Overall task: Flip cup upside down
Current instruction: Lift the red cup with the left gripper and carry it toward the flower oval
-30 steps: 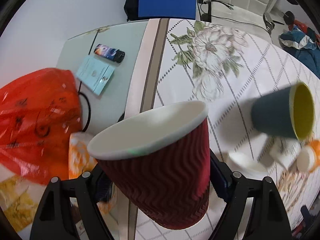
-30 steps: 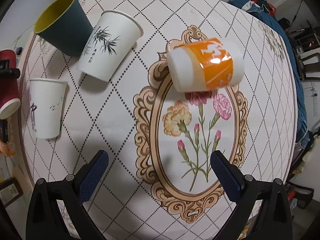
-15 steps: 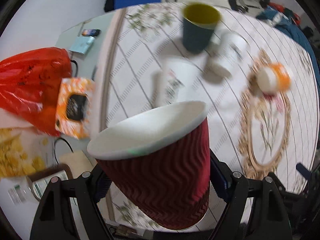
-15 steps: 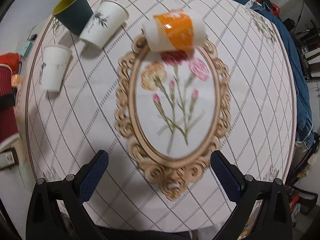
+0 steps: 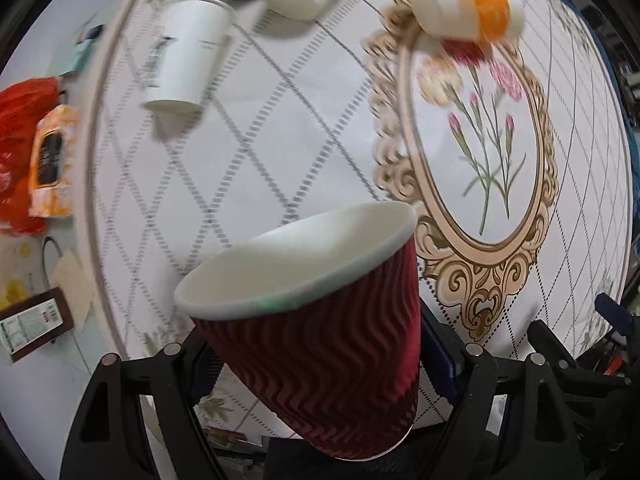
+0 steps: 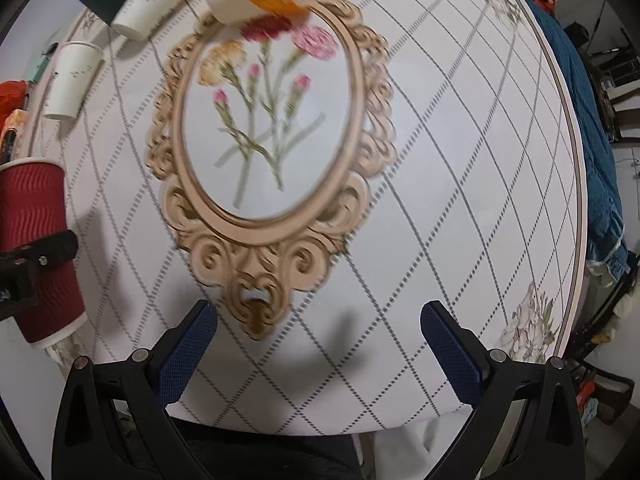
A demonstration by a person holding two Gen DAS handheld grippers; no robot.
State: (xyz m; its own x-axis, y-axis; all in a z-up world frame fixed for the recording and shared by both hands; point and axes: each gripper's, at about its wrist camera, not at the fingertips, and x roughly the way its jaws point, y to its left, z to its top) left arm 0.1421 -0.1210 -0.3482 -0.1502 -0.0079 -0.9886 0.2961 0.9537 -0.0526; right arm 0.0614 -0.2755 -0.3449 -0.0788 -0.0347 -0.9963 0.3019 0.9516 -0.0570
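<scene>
A: Where's the cup?

B: Red cup (image 5: 320, 344) is clamped in my left tool (image 5: 320, 364), held off the near-left edge of the counter (image 5: 280, 128). From the right wrist view it shows at far left, wide mouth facing down there, I think.

A: Right side?

B: My right tool (image 6: 319, 344) has its jaws apart, empty, hovering over the near edge.

A: Step now?

B: Looks like mid-flip, about to set it down. To do it well I'd level the rim first, lower it onto bare cloth near the oval frame (image 5: 472, 184), and only then let go. It sits skewed in the jaws, so easy squeeze; paper crushes.

A: Cup look?

B: Dark red, wavy ribbed wall, white rolled rim, white inside, seems empty. White cup (image 5: 186, 56) and orange cup (image 5: 468, 8) sit well apart from it.
</scene>
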